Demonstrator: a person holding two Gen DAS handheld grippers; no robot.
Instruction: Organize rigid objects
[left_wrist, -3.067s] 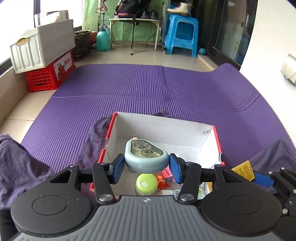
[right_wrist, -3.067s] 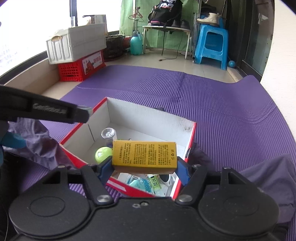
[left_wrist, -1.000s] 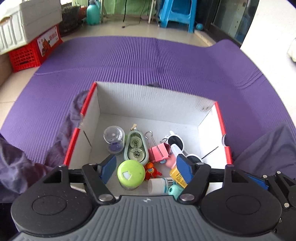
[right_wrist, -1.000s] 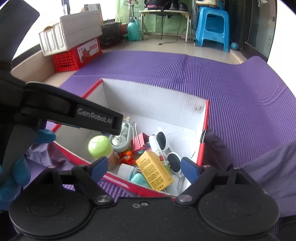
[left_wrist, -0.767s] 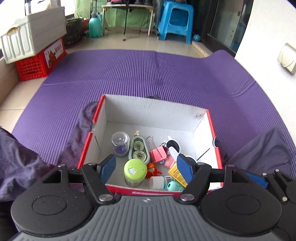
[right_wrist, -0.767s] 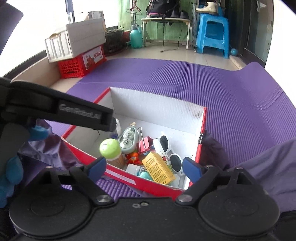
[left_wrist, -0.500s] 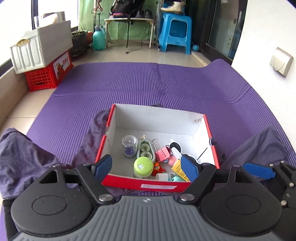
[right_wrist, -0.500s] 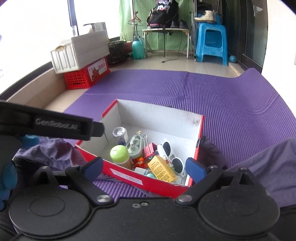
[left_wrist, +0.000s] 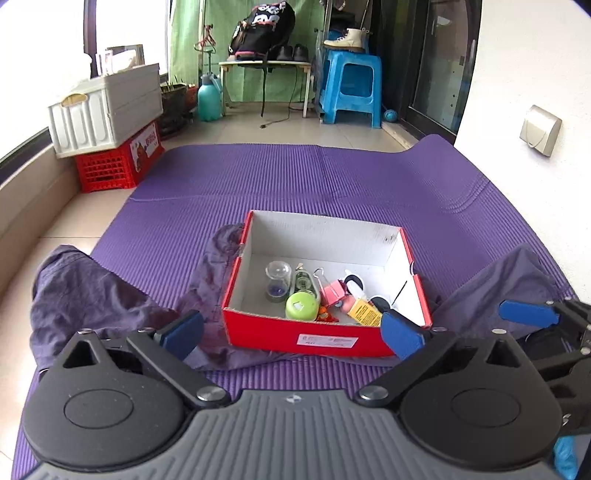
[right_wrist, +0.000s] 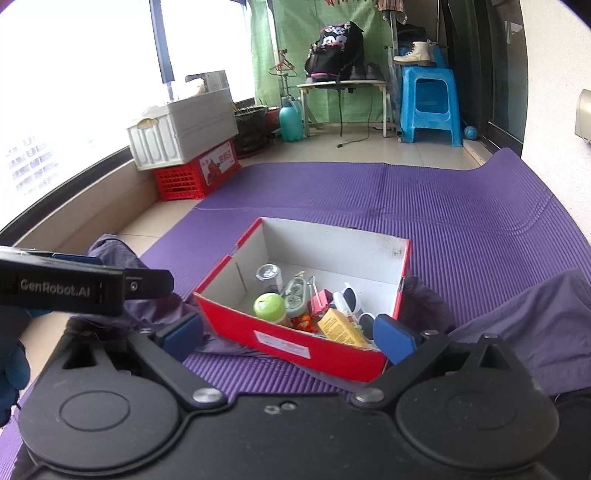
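- Purple ribbed mat (left_wrist: 295, 184) covers a tiled balcony floor, with a blue stool (left_wrist: 351, 88) and a white crate (left_wrist: 107, 107) on a red one at the far end.
- At the mat's centre sits the red box (left_wrist: 325, 338), white inside, with dark purple cloth (left_wrist: 103, 295) bunched at its 9 and 3 o'clock sides.
- Inside, crowded toward the 6 o'clock wall: a green-capped jar (left_wrist: 301, 305), a clear domed jar (left_wrist: 278, 282), a pink binder clip (left_wrist: 334, 291), white sunglasses (right_wrist: 351, 295) and a yellow carton (right_wrist: 338, 328).
- These are small, stiff, light pieces; the jars look smooth and likely slippery, so take them across the body below the cap. The carton would crush at its faces, so its edges are better. The sunglasses seem fragile.
- Left gripper (left_wrist: 291, 332) hangs short of the box, tilted downward, its jaws opening with nothing between them.
- Right gripper (right_wrist: 288, 338) hangs beside it, aimed down at the box's near wall; its jaws are opening too and hold nothing.
- No loose rigid items show on the mat, so the sorting looks close to finished.
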